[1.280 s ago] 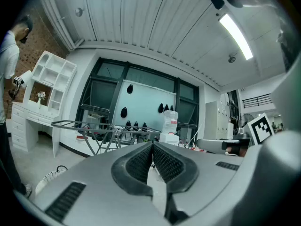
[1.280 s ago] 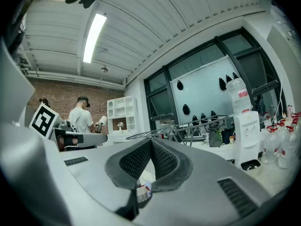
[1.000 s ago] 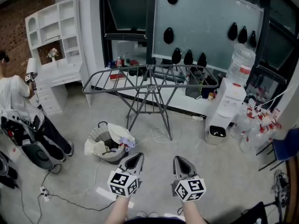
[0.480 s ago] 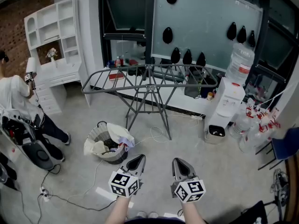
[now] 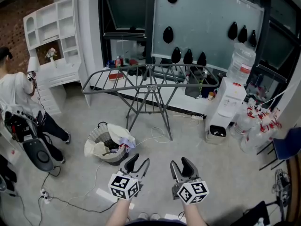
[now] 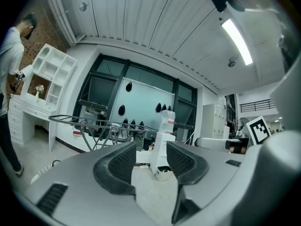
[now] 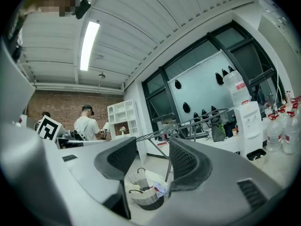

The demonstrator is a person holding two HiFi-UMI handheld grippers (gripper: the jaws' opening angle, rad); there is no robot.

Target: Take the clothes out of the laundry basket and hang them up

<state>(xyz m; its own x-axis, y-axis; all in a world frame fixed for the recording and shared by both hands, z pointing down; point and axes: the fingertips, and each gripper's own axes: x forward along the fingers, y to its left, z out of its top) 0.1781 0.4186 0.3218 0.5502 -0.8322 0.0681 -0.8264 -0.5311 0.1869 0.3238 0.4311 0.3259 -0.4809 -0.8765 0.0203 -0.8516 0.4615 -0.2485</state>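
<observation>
A pale laundry basket [image 5: 109, 147] full of mixed clothes stands on the concrete floor, ahead and left of my hands. Behind it stands a grey folding drying rack [image 5: 150, 76] with nothing hanging on its bars. My left gripper [image 5: 138, 161] and right gripper [image 5: 181, 163] hover side by side over the floor, short of the basket. Both have just been opening and now stand open with nothing between the jaws. The right gripper view shows the basket [image 7: 143, 192] low between the open jaws [image 7: 151, 147] and the rack [image 7: 188, 126] beyond. The left gripper [image 6: 150, 147] faces the rack [image 6: 94, 124].
A white water dispenser [image 5: 225, 109] with a large bottle [image 5: 242, 62] stands right of the rack. A white shelf cabinet [image 5: 56, 36] is at the back left, with a person [image 5: 19, 98] beside it. Cables [image 5: 70, 197] trail on the floor at left; a blue chair [image 5: 287, 147] is at right.
Both grippers' jaws, shut in the earlier frames, now stand apart. The hands have stayed in place. The person at the left has shifted slightly.
</observation>
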